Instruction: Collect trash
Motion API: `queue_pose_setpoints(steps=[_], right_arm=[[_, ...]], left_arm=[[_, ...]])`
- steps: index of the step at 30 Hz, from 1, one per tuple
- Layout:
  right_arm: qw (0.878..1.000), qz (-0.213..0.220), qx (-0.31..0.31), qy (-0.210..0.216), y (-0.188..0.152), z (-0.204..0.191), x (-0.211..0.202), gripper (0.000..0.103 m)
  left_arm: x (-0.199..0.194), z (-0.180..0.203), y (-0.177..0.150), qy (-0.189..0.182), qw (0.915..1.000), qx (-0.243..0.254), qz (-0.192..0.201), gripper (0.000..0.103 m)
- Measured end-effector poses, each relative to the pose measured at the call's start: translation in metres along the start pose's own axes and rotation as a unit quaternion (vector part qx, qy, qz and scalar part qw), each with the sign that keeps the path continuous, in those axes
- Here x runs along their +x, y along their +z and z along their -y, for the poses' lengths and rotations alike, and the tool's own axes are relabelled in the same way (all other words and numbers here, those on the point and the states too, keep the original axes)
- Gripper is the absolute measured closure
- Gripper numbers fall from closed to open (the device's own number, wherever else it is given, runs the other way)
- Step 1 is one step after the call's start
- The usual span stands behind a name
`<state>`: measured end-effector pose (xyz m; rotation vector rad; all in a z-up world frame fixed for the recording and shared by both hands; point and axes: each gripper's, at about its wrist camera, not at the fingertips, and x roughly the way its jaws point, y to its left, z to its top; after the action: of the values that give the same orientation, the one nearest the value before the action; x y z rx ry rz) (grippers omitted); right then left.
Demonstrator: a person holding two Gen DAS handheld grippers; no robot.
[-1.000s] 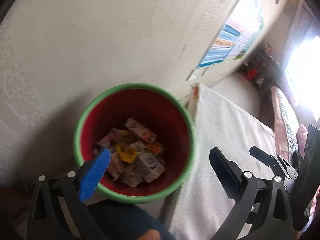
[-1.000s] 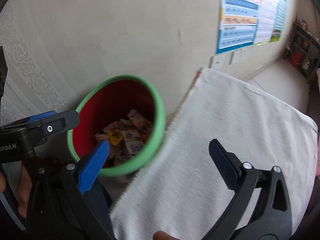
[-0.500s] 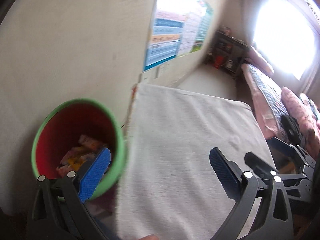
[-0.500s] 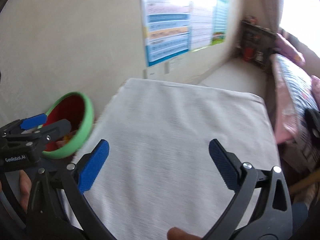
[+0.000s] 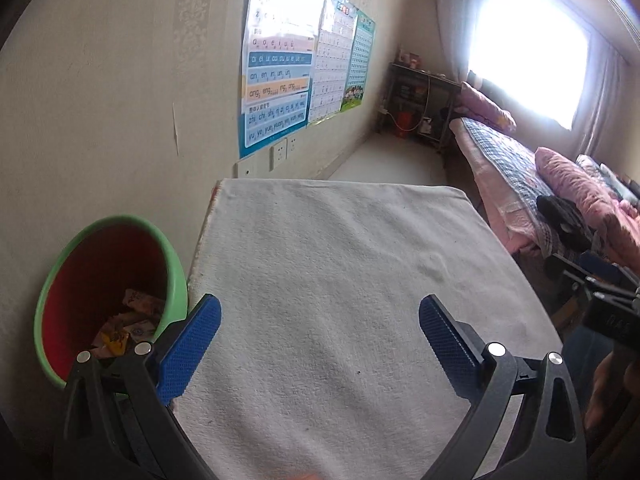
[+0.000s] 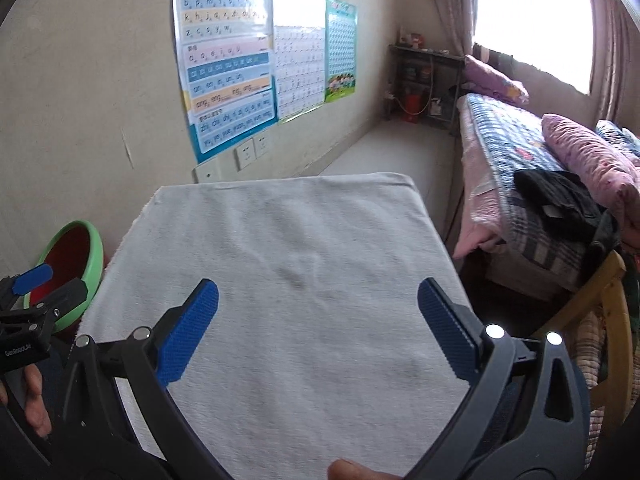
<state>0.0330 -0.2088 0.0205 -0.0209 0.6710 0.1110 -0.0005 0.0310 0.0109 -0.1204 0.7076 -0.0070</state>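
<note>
A green bin (image 5: 176,272) with a red inside stands on the floor at the table's left side, against the wall. Crumpled wrappers (image 5: 128,324) lie in its bottom. It also shows at the left edge of the right wrist view (image 6: 94,252). My left gripper (image 5: 318,320) is open and empty above the table's white cloth (image 5: 328,264), just right of the bin. My right gripper (image 6: 318,306) is open and empty above the same cloth (image 6: 288,240). I see no trash on the cloth.
Wall posters (image 5: 280,64) and sockets (image 5: 280,154) hang behind the table. A bed with pink pillows (image 6: 576,152) and dark clothes (image 6: 560,196) lies to the right. A wooden chair (image 6: 608,308) stands at the table's right. A dark shelf (image 6: 420,80) is at the far end.
Both grippers have swung right and up, from over the bin to over the cloth-covered table. The bin has slid to the left of both views. Both stay open.
</note>
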Motion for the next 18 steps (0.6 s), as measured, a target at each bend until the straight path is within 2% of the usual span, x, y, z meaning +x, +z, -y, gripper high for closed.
queue_pose_setpoints(steps=[2,4,9,18], right_arm=[[1.0,0.003,0.003,0.0,-0.005,0.005,-0.004,0.005],[1.0,0.003,0.008,-0.004,-0.009,0.007,-0.004,0.005],[1.0,-0.011,0.005,-0.009,-0.016,0.006,0.001,0.005],[1.0,-0.007,-0.002,-0.005,-0.019,0.002,0.0,0.005]], left_arm=[[-0.003,0.001,0.001,0.01,0.9999,0.004,0.009,0.008],[-0.005,0.001,0.002,0.004,0.9999,0.0,0.014,0.008],[0.0,0.0,-0.002,0.009,0.9999,-0.001,0.004,0.008],[0.002,0.007,-0.003,0.007,0.9998,0.017,0.004,0.008]])
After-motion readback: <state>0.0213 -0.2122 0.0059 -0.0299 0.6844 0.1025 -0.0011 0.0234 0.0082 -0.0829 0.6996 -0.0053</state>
